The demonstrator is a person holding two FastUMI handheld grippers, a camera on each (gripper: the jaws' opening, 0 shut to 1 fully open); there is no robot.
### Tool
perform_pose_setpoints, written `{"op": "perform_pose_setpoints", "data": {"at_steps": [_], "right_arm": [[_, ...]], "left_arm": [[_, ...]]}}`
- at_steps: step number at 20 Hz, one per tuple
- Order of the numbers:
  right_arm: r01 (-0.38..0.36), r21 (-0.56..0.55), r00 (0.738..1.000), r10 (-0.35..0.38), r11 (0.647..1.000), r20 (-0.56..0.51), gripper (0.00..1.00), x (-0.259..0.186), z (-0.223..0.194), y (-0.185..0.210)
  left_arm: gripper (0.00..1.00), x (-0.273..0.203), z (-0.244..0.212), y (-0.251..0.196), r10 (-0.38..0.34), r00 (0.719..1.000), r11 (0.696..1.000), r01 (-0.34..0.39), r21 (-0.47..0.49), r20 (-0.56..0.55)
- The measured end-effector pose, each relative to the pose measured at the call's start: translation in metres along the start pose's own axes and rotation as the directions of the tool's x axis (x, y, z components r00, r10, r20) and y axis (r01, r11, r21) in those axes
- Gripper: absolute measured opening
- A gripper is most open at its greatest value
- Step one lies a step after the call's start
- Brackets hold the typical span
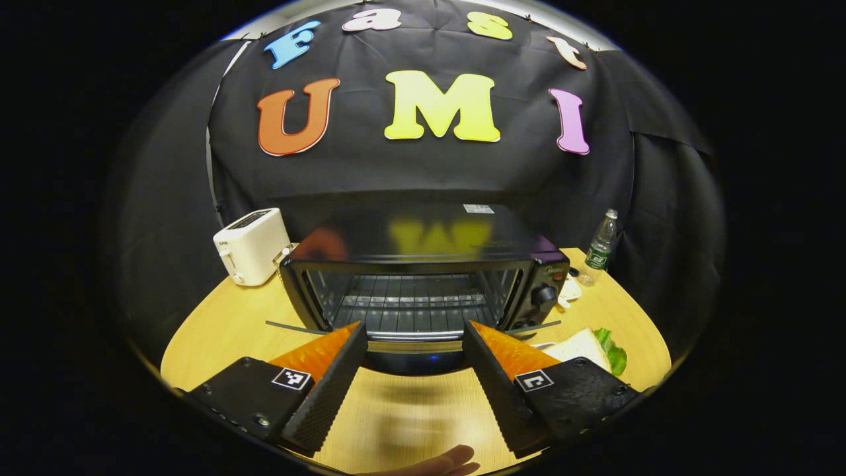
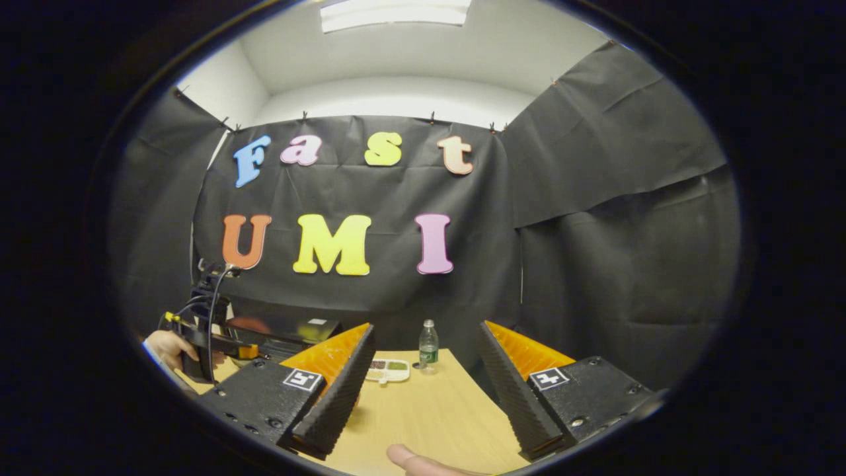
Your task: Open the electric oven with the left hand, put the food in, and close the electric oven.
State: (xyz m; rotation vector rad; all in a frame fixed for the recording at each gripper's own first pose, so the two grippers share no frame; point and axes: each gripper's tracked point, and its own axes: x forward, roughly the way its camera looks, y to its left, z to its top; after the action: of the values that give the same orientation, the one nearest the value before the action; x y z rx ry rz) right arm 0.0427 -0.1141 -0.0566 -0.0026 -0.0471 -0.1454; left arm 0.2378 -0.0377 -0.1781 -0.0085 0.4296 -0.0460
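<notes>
A light wooden table (image 1: 396, 416) with a rounded edge carries everything. In the left gripper view a black electric oven (image 1: 423, 277) stands at its centre with the door down, a white toaster (image 1: 252, 246) at ten o'clock of it, a clear plastic bottle (image 1: 600, 248) at two o'clock, and a sandwich with lettuce (image 1: 591, 349) at four o'clock. In the right gripper view a small white tray (image 2: 388, 370) lies on the table just beside the bottle, at its nine o'clock.
</notes>
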Motion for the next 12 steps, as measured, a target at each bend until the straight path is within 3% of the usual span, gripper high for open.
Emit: {"op": "perform_pose_setpoints", "data": {"at_steps": [12], "right_arm": [[0.007,-0.002,1.0,-0.007,1.0,-0.003,0.96,-0.008,0.001,-0.005]], "left_arm": [[0.96,-0.023,-0.112,-0.003,-0.002,0.998,0.998,-0.003,-0.067,-0.067]]}}
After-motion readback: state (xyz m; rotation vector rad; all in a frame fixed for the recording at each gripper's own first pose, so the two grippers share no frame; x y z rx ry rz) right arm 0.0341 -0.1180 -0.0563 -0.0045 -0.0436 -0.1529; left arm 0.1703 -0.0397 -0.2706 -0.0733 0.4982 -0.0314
